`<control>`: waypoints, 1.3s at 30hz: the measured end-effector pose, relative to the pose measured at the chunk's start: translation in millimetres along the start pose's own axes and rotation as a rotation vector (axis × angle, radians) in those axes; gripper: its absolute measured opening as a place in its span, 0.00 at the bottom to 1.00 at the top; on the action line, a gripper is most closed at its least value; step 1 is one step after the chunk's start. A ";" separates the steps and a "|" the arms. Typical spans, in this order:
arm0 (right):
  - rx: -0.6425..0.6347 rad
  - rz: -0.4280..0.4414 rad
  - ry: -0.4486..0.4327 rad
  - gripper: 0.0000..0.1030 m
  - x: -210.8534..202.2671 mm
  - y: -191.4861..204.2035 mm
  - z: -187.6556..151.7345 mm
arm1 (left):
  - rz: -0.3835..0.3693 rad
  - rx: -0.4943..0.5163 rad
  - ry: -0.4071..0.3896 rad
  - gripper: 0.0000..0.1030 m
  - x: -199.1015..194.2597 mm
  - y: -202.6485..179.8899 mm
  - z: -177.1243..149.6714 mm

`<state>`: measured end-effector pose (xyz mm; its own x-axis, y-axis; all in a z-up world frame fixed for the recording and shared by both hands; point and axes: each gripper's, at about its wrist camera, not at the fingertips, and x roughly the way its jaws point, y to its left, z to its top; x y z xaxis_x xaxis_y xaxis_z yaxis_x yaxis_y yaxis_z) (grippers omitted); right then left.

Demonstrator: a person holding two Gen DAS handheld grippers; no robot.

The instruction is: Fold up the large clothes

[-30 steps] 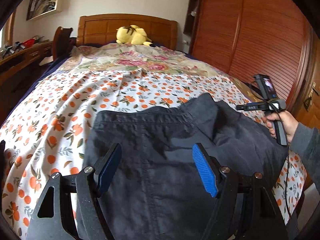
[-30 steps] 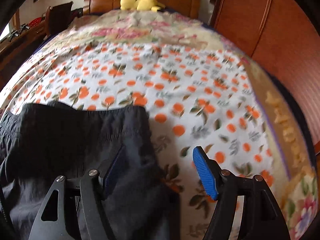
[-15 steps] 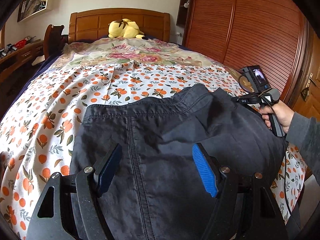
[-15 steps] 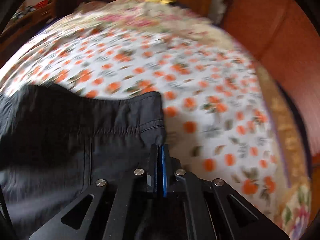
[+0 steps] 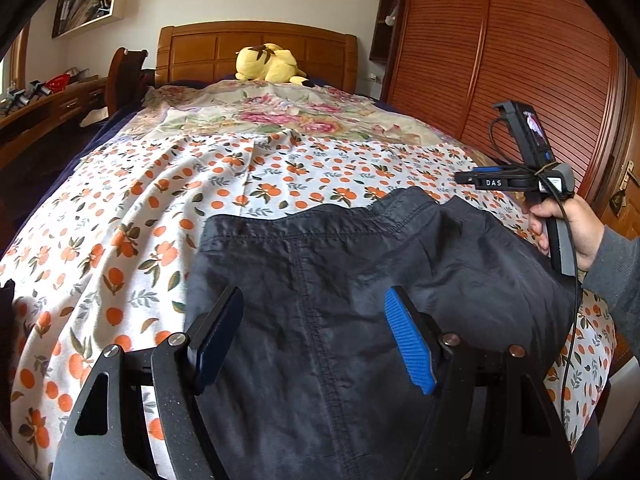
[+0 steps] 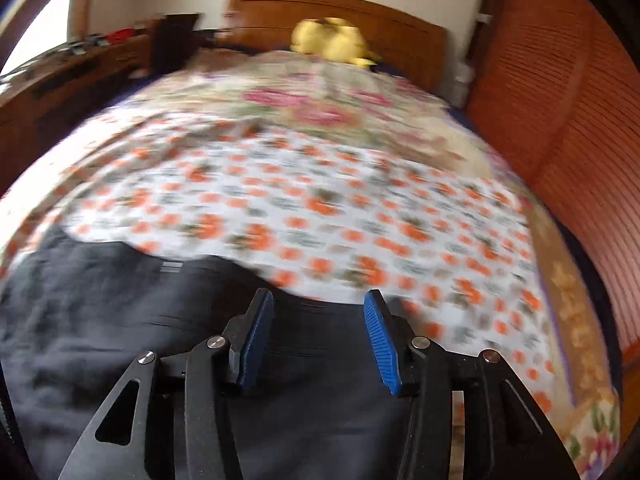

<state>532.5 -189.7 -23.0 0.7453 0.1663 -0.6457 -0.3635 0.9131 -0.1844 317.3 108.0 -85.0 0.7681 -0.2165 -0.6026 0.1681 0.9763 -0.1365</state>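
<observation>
Dark trousers [image 5: 340, 280] lie spread on my bed, over an orange-print sheet [image 5: 120, 240]. My left hand-held gripper [image 5: 314, 336] hovers above the fabric, jaws wide and holding nothing. My right hand-held gripper [image 6: 318, 332] sits partly spread over the garment's far edge, gripping nothing. A yellow plush toy [image 5: 268, 64] rests by the headboard.

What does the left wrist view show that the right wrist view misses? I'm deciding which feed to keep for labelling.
Only the left view shows the right hand holding its tool, a wall shelf and the garment's stitched seam. Only the right view shows the right tongs open over the dark garment, though blurred. Both share the orange-print sheet, yellow plush toy and wooden headboard.
</observation>
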 end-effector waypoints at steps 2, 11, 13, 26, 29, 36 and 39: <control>-0.022 0.071 0.002 0.48 0.7 25.1 3.4 | 0.011 -0.005 -0.003 0.72 -2.8 5.3 0.1; -0.155 0.259 0.113 0.48 49.5 111.8 10.1 | 0.030 -0.026 -0.018 0.72 -10.6 22.6 -0.6; -0.173 0.258 0.172 0.48 70.6 119.5 13.4 | 0.031 -0.026 -0.020 0.72 -11.8 24.3 -0.9; -0.250 0.278 0.236 0.13 117.0 146.8 11.5 | 0.034 -0.046 -0.026 0.72 -17.6 36.1 -3.3; -0.303 0.261 0.212 0.03 117.2 155.5 9.4 | 0.034 -0.048 -0.026 0.72 -18.6 36.0 -3.5; -0.258 0.254 0.065 0.00 97.5 153.6 22.6 | 0.037 -0.036 -0.025 0.72 -18.1 34.7 -3.0; -0.236 0.270 0.047 0.00 93.3 155.3 27.5 | 0.039 -0.035 -0.027 0.72 -17.7 34.3 -1.9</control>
<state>561.0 -22.2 -91.6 0.5804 0.3677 -0.7265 -0.6671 0.7264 -0.1652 308.4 145.3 -80.5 0.7899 -0.1779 -0.5869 0.1167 0.9831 -0.1410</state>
